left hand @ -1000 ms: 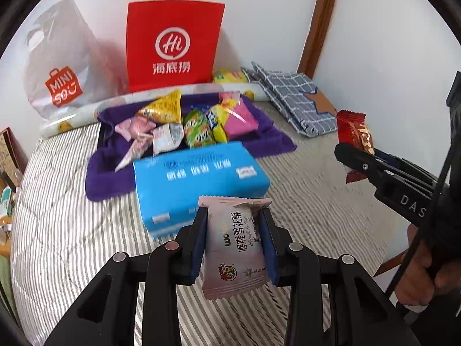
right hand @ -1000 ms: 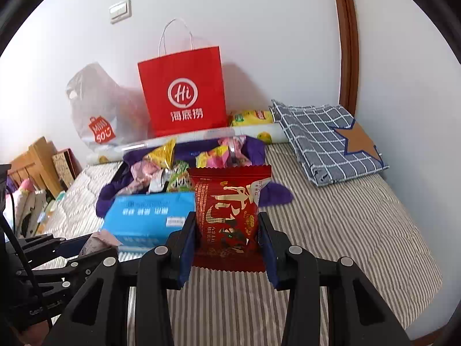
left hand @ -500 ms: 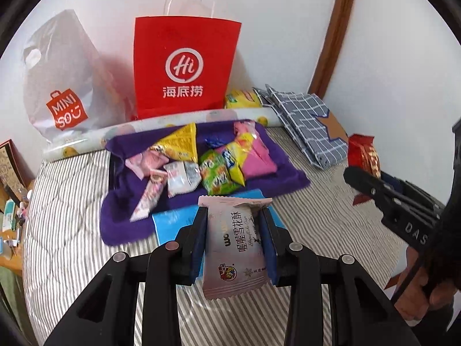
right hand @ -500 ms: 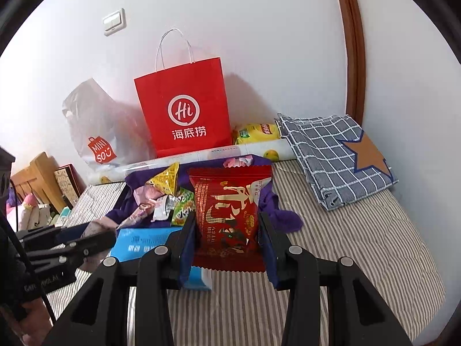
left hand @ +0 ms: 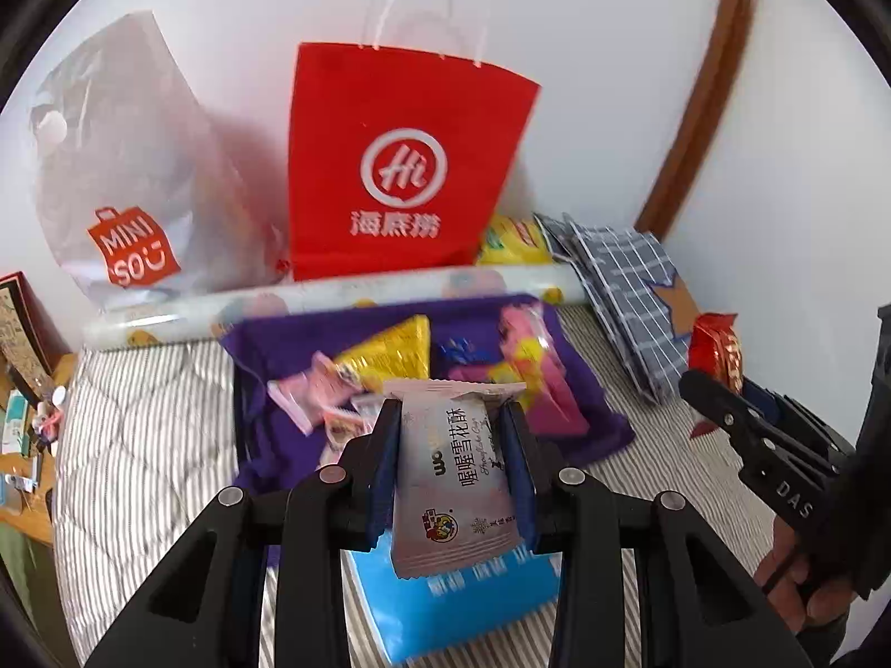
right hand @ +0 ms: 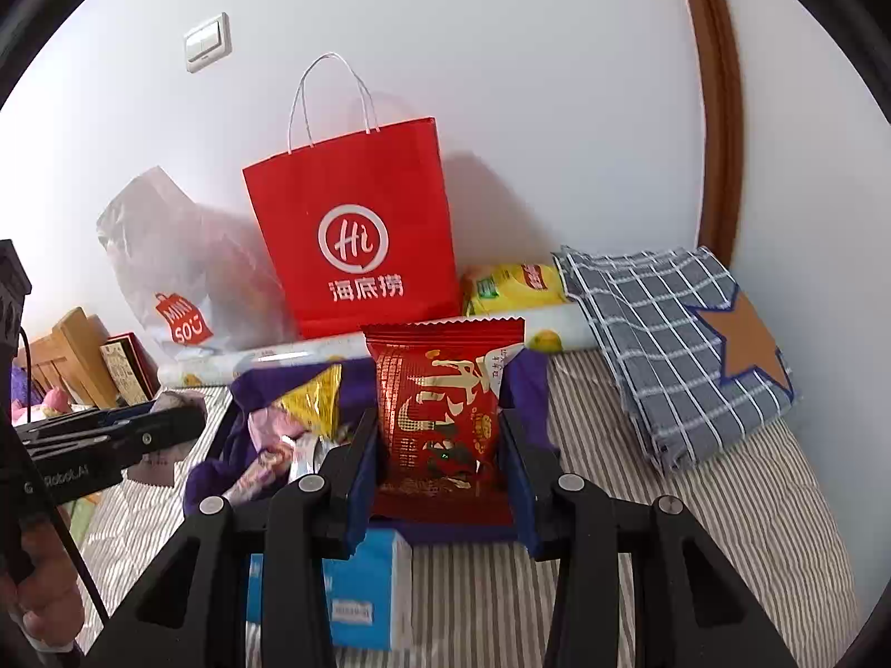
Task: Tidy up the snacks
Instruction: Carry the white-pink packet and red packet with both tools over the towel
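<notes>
Spreading across the lower half of both views, the striped bed point(left hand: 145, 434) carries everything, so the snacks stay within reach of both hands. Against the wall at upper centre stands the red paper bag point(right hand: 356, 239), upright with its mouth open, probably the place the snacks are headed. Beside it, upper left, slumps a grey plastic bag point(left hand: 128, 178). Folded checked cloth point(right hand: 674, 334) lies at centre right, well clear of the work. Mid-frame, a purple cloth point(left hand: 590, 417) serves as a catch-all for the loose snack packets point(left hand: 395, 350), keeping them together. Nearest the cameras sits a blue tissue pack point(left hand: 456, 607), low in frame.

Each snack is pinched by its sides and held upright, clear of the pile, which suits dropping it into a bag. Clamped in the left gripper point(left hand: 454, 462) is a pale pink wrapper point(left hand: 454, 479); clamped in the right gripper point(right hand: 440, 445) is a red packet point(right hand: 440, 406).

Compared with a second ago, both views have closed in on the wall: the red bag looms larger, the purple cloth sits closer, and the tissue pack has slid from mid-frame to the bottom edge, partly beneath the grippers. Both grips look unchanged.
</notes>
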Tool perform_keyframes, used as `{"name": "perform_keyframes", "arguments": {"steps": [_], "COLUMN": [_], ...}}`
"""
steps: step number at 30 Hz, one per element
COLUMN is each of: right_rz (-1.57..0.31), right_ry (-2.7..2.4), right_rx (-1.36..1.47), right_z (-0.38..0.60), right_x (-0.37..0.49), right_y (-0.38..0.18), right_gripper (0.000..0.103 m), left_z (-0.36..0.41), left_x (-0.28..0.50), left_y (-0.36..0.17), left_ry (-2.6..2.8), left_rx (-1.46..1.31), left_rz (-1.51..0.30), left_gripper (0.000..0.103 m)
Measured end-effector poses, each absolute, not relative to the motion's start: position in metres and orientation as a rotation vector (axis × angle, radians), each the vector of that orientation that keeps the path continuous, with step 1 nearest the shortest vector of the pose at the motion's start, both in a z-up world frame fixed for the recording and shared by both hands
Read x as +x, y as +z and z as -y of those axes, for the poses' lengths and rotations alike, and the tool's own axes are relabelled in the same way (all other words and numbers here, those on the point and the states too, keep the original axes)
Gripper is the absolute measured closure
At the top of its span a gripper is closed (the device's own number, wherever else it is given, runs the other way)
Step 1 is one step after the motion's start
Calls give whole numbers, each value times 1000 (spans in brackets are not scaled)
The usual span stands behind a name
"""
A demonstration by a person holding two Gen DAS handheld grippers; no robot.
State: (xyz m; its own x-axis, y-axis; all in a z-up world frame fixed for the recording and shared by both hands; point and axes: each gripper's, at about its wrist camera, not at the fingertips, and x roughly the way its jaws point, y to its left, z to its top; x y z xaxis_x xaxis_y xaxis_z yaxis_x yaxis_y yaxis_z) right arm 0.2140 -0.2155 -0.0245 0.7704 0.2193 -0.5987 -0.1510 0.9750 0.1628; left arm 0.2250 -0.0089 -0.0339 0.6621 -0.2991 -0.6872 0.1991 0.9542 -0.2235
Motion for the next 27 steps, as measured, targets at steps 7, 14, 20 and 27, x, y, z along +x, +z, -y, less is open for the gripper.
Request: {"name": "perform_keyframes", "arguments": {"steps": [7,14,20,27], "right_rz": [-659,-666,-656,-686], "right_ry": [215,229,260,271], "right_rx": [121,128,148,150], "right_z": [208,198,190,189], "right_x": [248,281,302,314], "right_y": [-26,-31,-43,-71], "right_gripper": [64,64,64,64], "left_z": [1,-9,-18,-24], "left_x": [255,289,311,318], "left_y": [-28,-29,-47,-62], "left_ry": [-258,-245,-225,-228], "left_rx": [-132,-156,-155,-167], "left_rz": [-775,-777,-815,-851], "left_gripper": [68,68,68,68]}}
